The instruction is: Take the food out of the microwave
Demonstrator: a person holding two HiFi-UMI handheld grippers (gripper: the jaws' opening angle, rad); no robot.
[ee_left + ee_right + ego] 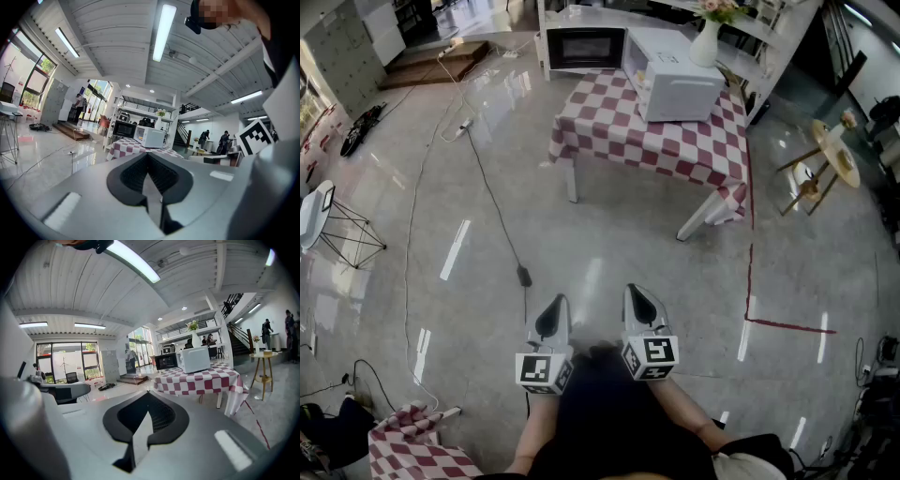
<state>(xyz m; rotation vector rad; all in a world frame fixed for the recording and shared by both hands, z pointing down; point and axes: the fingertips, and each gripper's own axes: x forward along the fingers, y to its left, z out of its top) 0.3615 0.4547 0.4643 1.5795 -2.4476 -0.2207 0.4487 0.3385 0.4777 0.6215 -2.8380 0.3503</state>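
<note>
Microwave [673,73]: white, on the checked bench [675,150] beside a vase [705,42] — far across the floor [609,234].
Left tongs [557,307]: clenched, nothing between them — held over the floor.
Right tongs [637,297]: clenched, empty, just beside the left.

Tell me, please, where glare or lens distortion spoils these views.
Head view: light streaks glare on the glossy grey floor; left gripper view: black vignetted corners, the white boxy microwave small yet sharp; right gripper view: the long ceiling strip light is blown out.
</note>
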